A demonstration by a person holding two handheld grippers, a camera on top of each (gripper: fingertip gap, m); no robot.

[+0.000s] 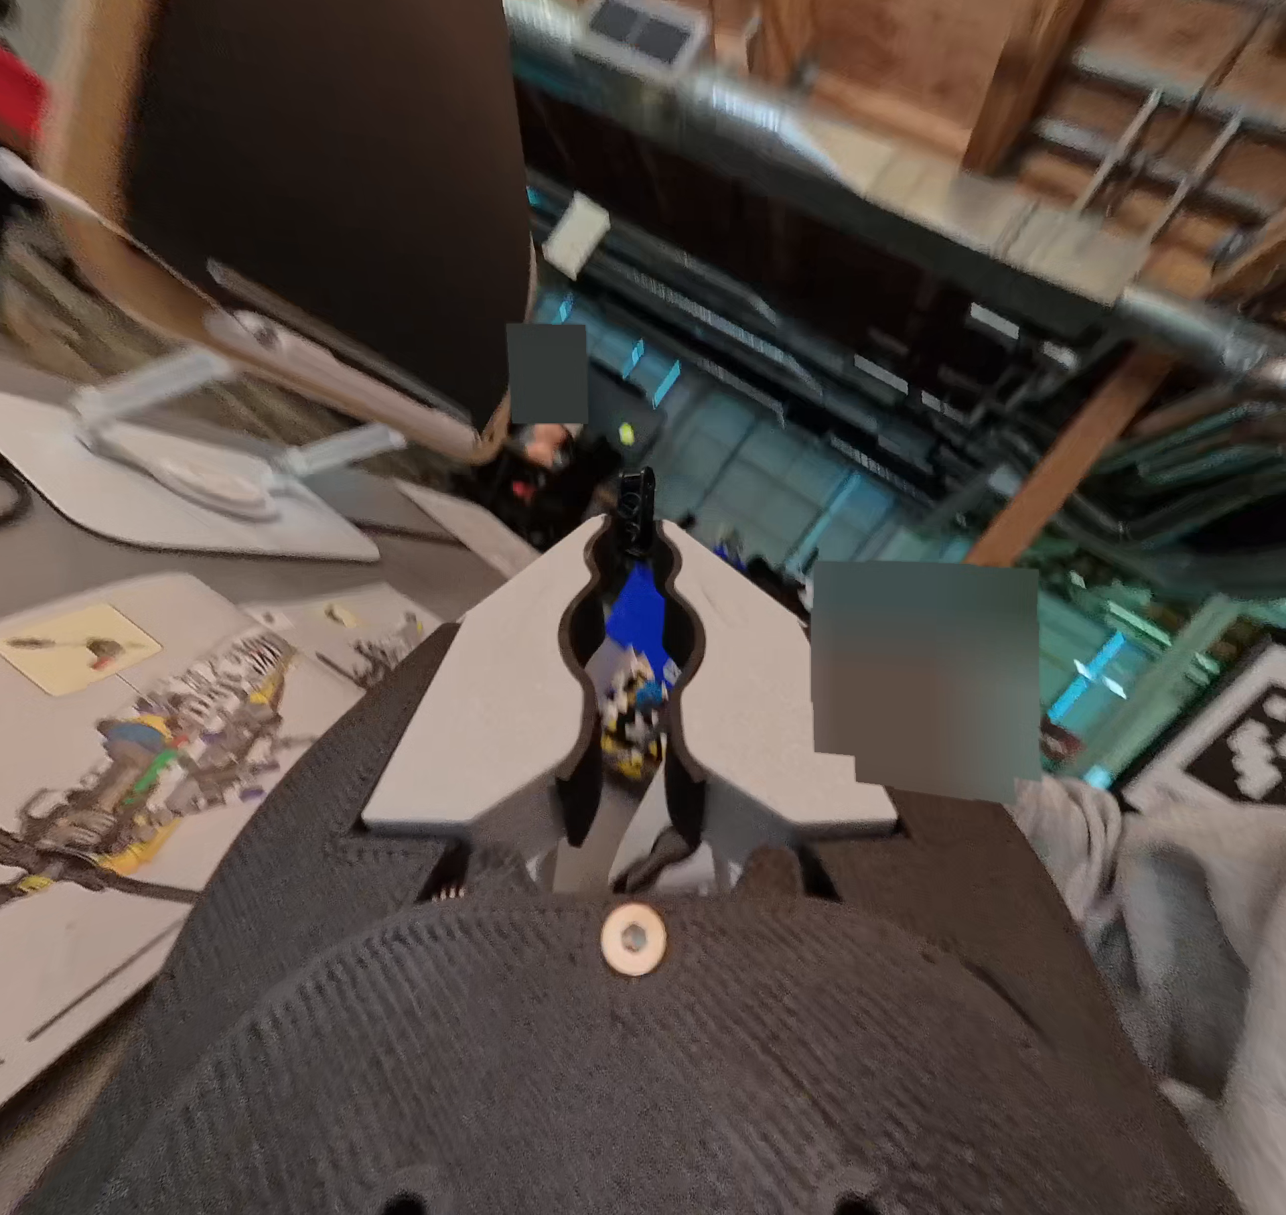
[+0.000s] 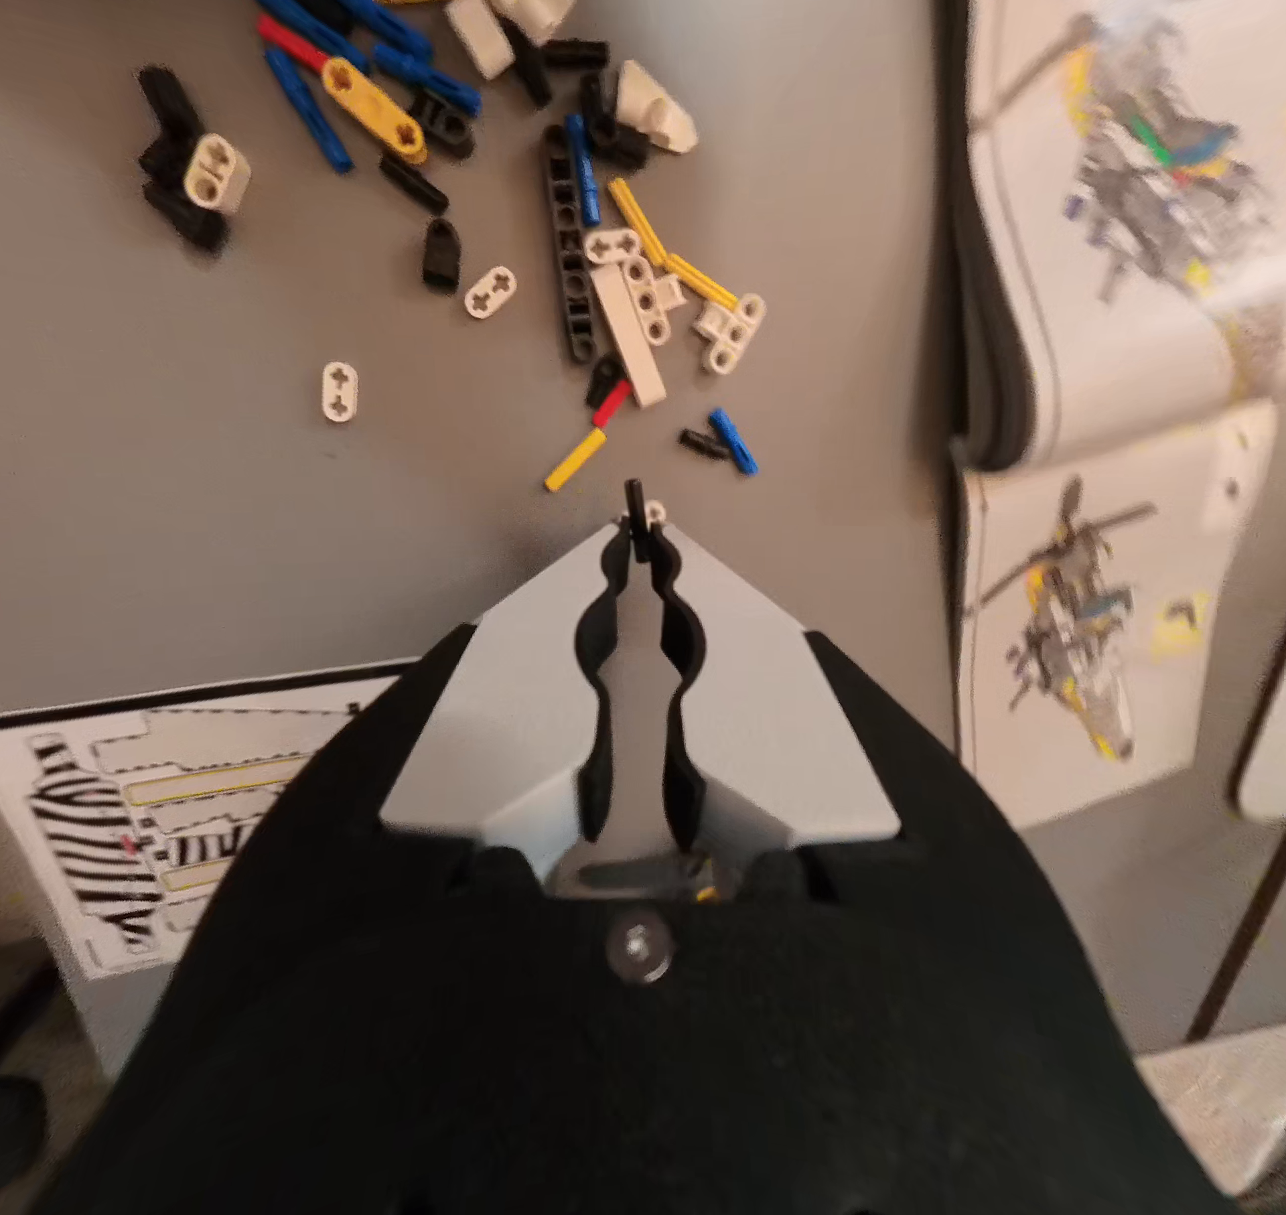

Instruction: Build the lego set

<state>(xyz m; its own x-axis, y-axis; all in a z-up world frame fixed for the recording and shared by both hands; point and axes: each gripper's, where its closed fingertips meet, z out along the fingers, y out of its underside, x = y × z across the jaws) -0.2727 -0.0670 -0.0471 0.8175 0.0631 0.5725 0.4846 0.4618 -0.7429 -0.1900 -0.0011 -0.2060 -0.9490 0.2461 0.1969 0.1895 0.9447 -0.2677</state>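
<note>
Pinching black pegs, left gripper (image 1: 632, 527) and right gripper (image 2: 640, 527), grey table (image 2: 174, 486) (parts scattered), wooden ceiling (image 1: 870, 12)

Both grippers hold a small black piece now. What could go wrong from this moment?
1. The right gripper pinches a thin black pin only at its fingertips; it may twist or slip out.
2. If it drops, it may land among the loose parts on the table and be hard to find.
3. The left gripper also holds its black piece at the very tips, and that view is blurred, so joining the two could misalign.
</note>
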